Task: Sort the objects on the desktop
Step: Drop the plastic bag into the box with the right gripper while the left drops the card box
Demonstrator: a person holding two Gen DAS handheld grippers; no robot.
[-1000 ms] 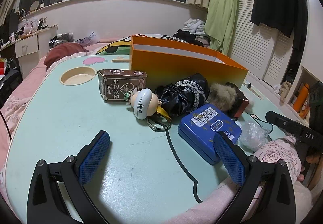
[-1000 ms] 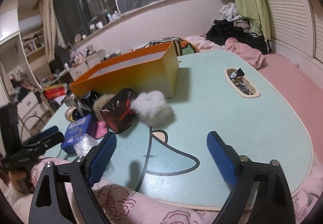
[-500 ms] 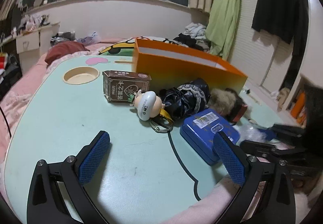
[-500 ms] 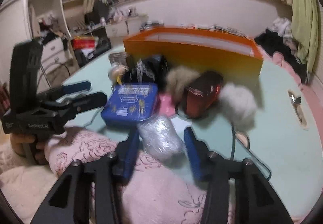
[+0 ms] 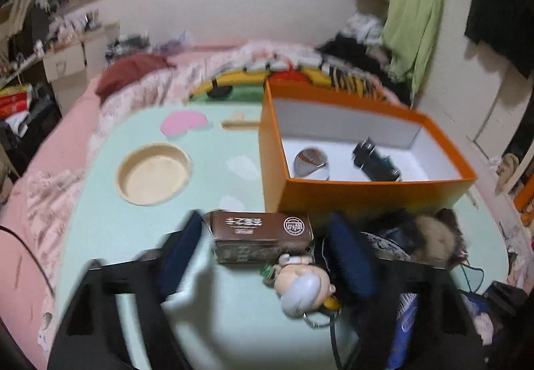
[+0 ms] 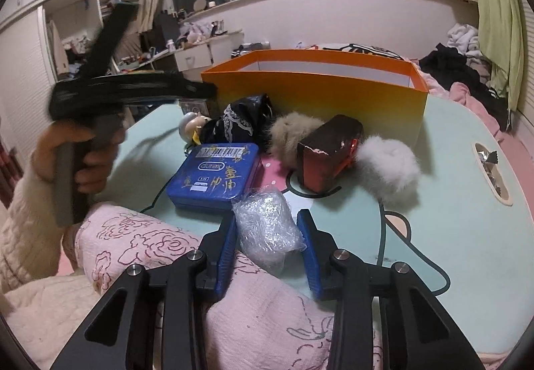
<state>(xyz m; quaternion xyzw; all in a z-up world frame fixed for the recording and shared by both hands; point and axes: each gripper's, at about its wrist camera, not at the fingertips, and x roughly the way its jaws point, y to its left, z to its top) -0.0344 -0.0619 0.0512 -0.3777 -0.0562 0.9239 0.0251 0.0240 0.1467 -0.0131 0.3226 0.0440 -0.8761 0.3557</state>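
While our right gripper pinches a crinkly plastic packet at the near edge of the green table, its pads pressed on both sides after just closing in, our left gripper swings over the brown carton. The left jaws have just been narrowing; the carton sits between them, though the blur leaves us unsure the pads touch it yet, so we read them as still apart.

To do this well, we judge we should square the left pads on the carton's short ends before squeezing, keep clear of the little duck keyring just beside it, and lift the soft packet gently so it does not slip out.

We count one orange box behind the pile, with two items already inside: a silvery round one and a dark one. Outside it lie one blue tin, one red box, two fur puffs, one tan and one white, and one black bundle.
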